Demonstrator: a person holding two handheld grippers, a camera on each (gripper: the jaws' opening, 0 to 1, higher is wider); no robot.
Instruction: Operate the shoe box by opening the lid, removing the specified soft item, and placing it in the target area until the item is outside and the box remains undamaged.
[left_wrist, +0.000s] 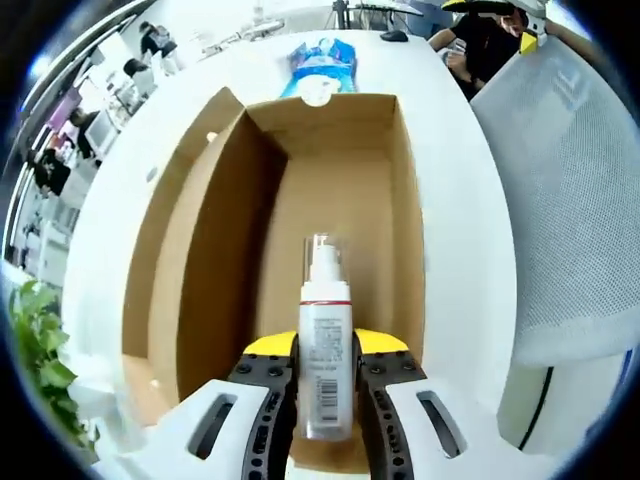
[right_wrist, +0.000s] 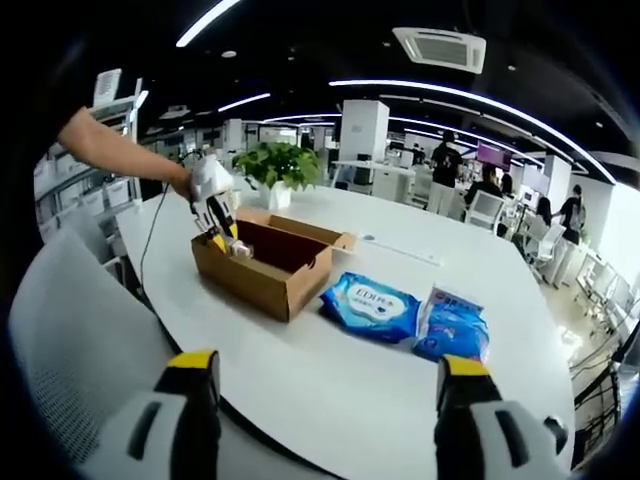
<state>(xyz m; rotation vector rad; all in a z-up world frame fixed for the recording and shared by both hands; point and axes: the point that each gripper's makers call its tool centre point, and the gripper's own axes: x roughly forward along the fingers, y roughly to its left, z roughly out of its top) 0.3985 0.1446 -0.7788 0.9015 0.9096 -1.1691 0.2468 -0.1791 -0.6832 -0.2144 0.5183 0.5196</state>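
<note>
Left gripper (left_wrist: 326, 385) was clamped on a white pump bottle (left_wrist: 325, 350), held over the open cardboard box (left_wrist: 340, 190). Right gripper (right_wrist: 325, 385) hung with jaws apart above the white table (right_wrist: 330, 370), well back from the blue wipes packs (right_wrist: 372, 305).

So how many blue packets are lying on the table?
2. A flat blue packet lies beside the open cardboard box; a smaller blue packet sits right next to it. Others may be hidden.
</note>
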